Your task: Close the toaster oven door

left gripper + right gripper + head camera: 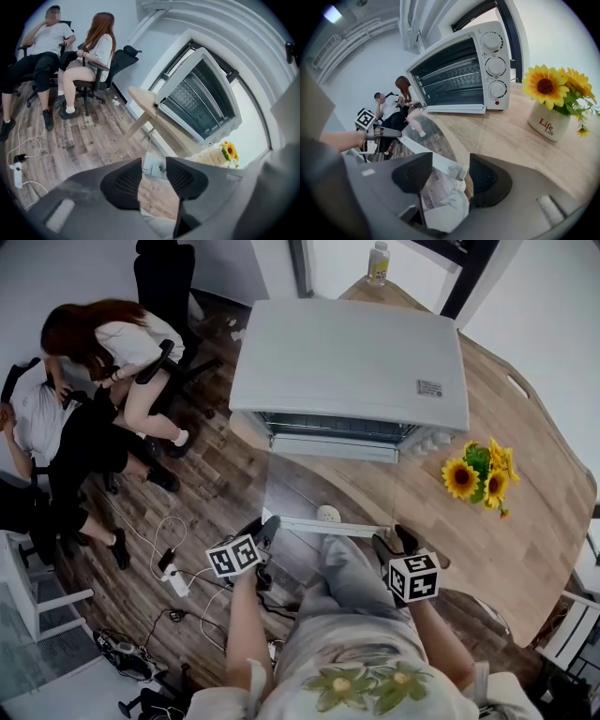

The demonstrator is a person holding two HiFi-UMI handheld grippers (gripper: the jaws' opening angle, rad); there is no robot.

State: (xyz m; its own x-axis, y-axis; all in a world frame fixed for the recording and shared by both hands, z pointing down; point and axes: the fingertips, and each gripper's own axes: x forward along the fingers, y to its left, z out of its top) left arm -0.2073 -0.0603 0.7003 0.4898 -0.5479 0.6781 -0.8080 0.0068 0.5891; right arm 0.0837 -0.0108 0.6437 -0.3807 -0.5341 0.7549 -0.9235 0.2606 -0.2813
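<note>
1. Oven [347,362] sits far-centre on the wooden worktop [525,531]. Its door [305,488] is down, about flat, pointing at the person, with the handle [328,524] at the near end.
2. Door's left part and the handle stick out past the worktop's curved near edge, over the floor [202,493] and the person's lap [342,568].
3. L hand-held gripper [153,164]: jaws apart, nothing gripped. Handle's left end shows in the gap btwn the tips, touching neither pad.
4. R hand-held gripper [451,161]: jaws wide apart, nothing gripped. Handle's right end, w/ its screw, shows in the gap, no pad on it.
5. Room: air above the door is open right up to the oven mouth. Sunflower pot [483,474] stands right of the oven, well clear of the door's side. Bottle [378,263] is at the far edge, behind the oven.
6. Left of the worktop: two seated people [112,343] on chairs [164,277], well apart from the door. Power strip [176,579] and cables [159,531] lie on the floor, near left.
7. Hard to see: door glass is see-through, so its side edges are faint in head view. Knobs [496,65] are nearly tucked under the oven top there, plain in right gripper view. Marker cubes [232,557] cover much of both grippers in head view.
</note>
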